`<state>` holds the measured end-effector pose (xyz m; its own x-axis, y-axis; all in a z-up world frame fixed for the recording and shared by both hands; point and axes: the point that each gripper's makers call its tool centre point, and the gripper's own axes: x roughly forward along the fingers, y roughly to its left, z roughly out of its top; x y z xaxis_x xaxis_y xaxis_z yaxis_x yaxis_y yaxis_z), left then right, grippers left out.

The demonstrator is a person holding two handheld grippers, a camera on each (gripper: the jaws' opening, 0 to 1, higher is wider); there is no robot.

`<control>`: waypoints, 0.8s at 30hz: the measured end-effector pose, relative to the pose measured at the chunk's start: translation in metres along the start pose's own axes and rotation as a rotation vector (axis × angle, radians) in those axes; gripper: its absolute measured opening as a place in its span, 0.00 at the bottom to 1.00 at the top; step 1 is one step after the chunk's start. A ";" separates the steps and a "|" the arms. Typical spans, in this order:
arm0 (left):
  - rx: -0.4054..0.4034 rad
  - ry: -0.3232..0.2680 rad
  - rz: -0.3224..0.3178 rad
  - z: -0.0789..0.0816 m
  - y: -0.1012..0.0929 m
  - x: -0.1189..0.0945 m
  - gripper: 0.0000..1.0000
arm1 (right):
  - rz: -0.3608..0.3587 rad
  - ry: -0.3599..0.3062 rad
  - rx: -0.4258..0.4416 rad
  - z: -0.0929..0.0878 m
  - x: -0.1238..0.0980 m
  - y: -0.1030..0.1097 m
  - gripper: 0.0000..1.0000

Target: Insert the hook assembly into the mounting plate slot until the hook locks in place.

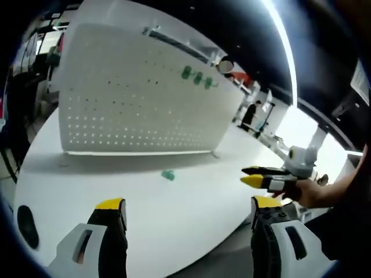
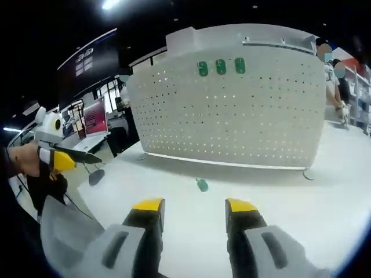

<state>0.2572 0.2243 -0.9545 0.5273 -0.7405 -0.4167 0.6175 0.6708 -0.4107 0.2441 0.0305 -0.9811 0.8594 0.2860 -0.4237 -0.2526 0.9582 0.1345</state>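
A white perforated mounting plate (image 1: 139, 98) (image 2: 232, 110) stands upright on the white table (image 1: 191, 220) (image 2: 324, 191). Three green hooks (image 1: 197, 77) (image 2: 221, 67) sit in its upper rows. One small green hook assembly (image 1: 168, 175) (image 2: 202, 185) lies loose on the table in front of the plate. My left gripper (image 1: 188, 204) is open and empty, short of that hook. My right gripper (image 2: 195, 205) is open too, with nothing between its jaws, just before the hook. Each gripper, hand-held, enters the other's view: the right gripper (image 1: 261, 176), the left gripper (image 2: 64, 157).
A dark oval object (image 1: 26, 226) (image 2: 95, 176) lies near the table's rounded edge. Desks with a monitor (image 2: 95, 119) stand beyond the table. People (image 2: 333, 81) stand behind the plate's far end. The plate's foot (image 2: 309, 173) rests on the table.
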 end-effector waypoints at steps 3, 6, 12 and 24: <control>0.000 0.009 0.003 -0.003 0.002 0.000 0.90 | 0.013 0.010 -0.004 -0.004 0.002 0.005 0.39; -0.006 0.017 0.008 -0.006 0.004 0.001 0.90 | 0.025 0.025 -0.003 -0.009 0.005 0.008 0.39; -0.012 0.031 0.011 -0.010 0.006 0.003 0.89 | 0.045 0.043 -0.004 -0.013 0.016 0.012 0.39; -0.022 0.044 0.022 -0.009 0.014 0.007 0.89 | 0.110 0.089 0.008 -0.024 0.070 0.025 0.37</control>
<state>0.2637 0.2292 -0.9706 0.5140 -0.7237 -0.4605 0.5930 0.6877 -0.4189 0.2876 0.0744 -1.0287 0.7838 0.3897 -0.4835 -0.3396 0.9208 0.1916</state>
